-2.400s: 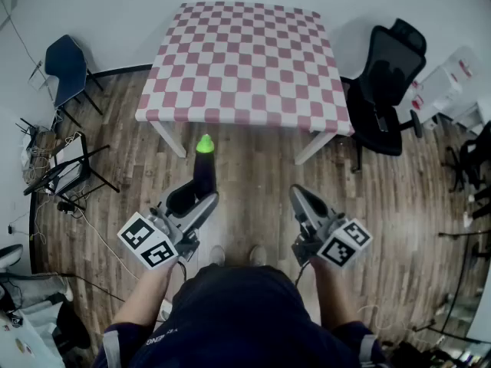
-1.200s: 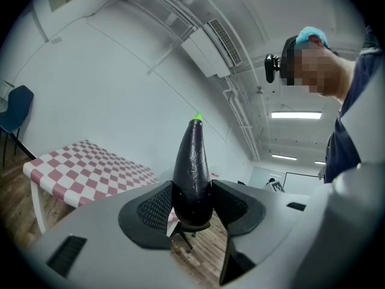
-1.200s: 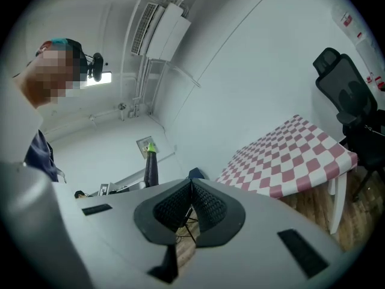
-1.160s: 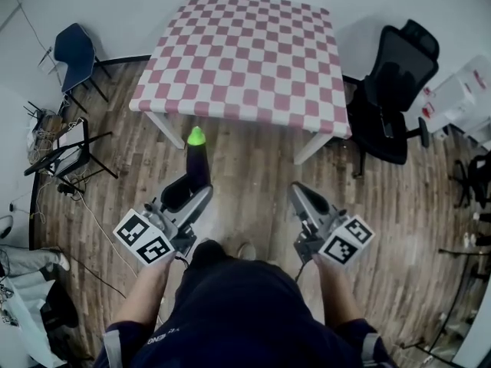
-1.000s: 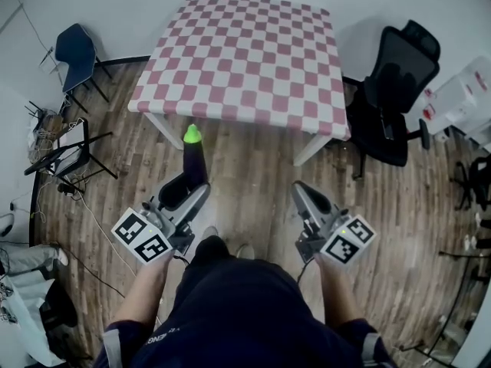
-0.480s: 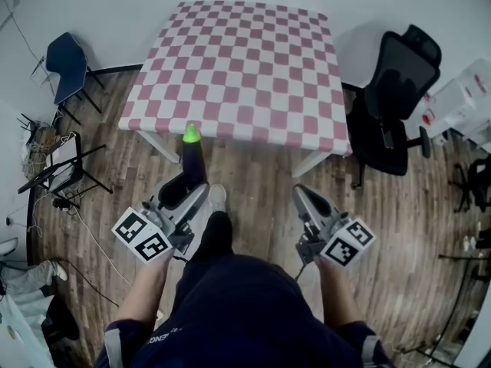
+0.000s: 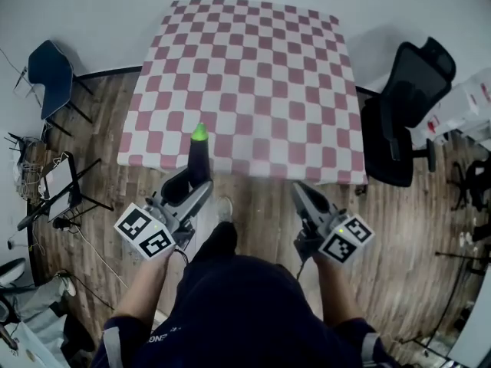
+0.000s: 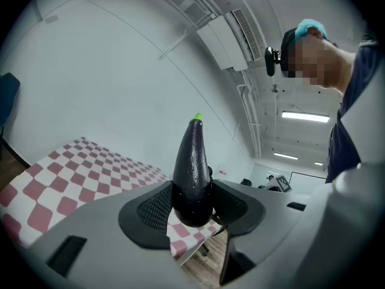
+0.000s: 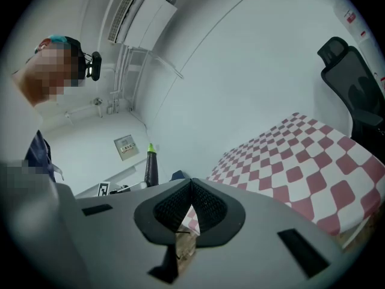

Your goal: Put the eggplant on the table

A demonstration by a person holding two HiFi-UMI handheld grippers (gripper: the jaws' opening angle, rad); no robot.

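While the left gripper (image 7: 192,188) clamps the eggplant (image 7: 199,158) upright, green tip up, at the near edge of the checkered table (image 7: 253,60), the right gripper (image 7: 304,198) hangs with jaws together, empty.

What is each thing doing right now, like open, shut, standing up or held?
eggplant, upright, green tip up, gripped at its base.
left tool, shut on the eggplant.
right tool, shut, nothing between its jaws.
table, covered by a red-and-white checked cloth.
office chair, standing upright beside the table.
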